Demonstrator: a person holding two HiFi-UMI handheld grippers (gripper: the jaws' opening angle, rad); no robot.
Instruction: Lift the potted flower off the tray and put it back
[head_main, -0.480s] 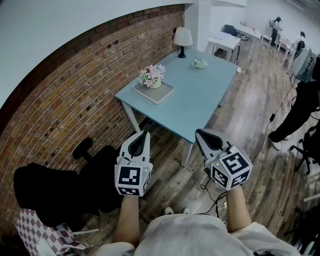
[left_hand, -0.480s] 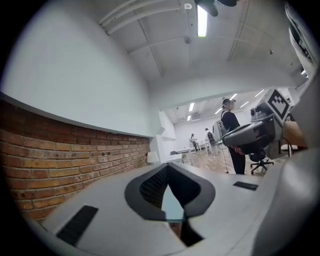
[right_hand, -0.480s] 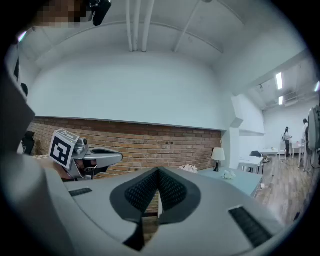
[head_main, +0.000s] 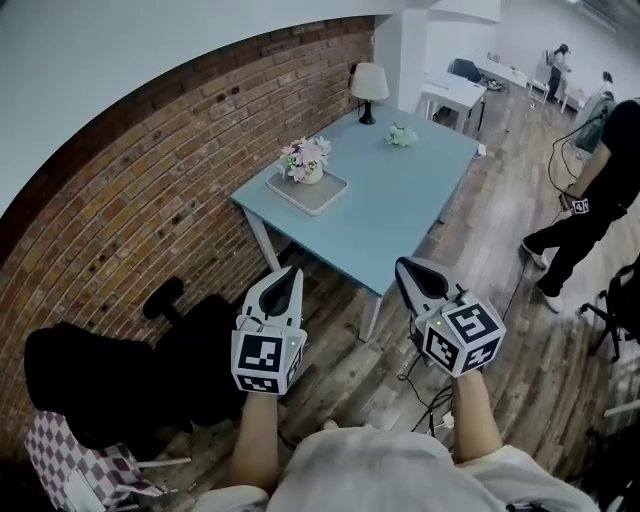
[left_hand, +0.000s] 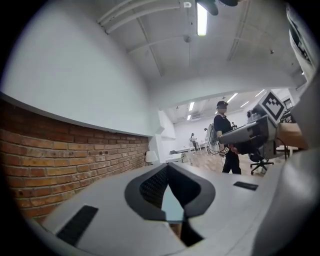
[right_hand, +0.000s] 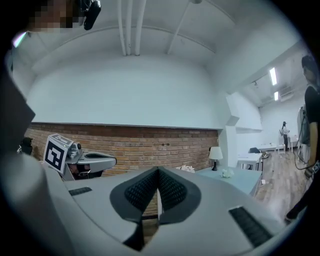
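Black-clad person (head_main: 605, 150) has shifted; potted flower (head_main: 306, 160) stays on tray (head_main: 326, 196).

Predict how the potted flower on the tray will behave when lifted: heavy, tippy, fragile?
The potted flower looks small beside its tray, so it is probably light. Its blooms spread wider than the pot, so it may tip if tilted. The petals look soft, likely crushable.

An open-plan office: brick wall (head_main: 150, 190), white desks (head_main: 452, 88), office chairs (head_main: 615, 305), strip lights (left_hand: 201, 19) overhead.
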